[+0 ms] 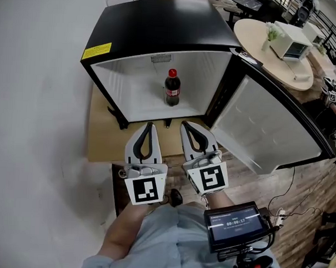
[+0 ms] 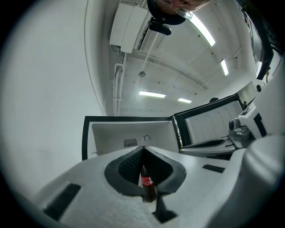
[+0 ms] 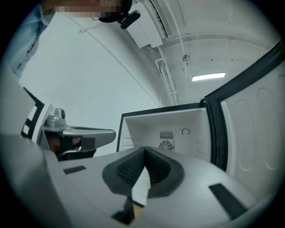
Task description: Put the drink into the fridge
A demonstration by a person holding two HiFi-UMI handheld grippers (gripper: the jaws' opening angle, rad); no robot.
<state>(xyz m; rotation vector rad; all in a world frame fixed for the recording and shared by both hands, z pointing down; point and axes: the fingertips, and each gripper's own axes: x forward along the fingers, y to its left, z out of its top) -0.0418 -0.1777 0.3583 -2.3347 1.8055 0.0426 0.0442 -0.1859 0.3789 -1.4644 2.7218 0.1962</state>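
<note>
A dark cola bottle with a red cap and red label stands upright inside the open black mini fridge, on its white floor near the middle. Both grippers hover side by side just in front of the fridge opening, short of the bottle. The left gripper is shut with nothing in it. The right gripper is shut and empty too. In the left gripper view the bottle shows beyond the closed left gripper. The right gripper view shows the right gripper with its tips together, facing the fridge's back wall.
The fridge door swings wide open to the right. The fridge rests on a tan board against a white wall at the left. A round table with a white box stands at the back right. Cables lie on the wood floor.
</note>
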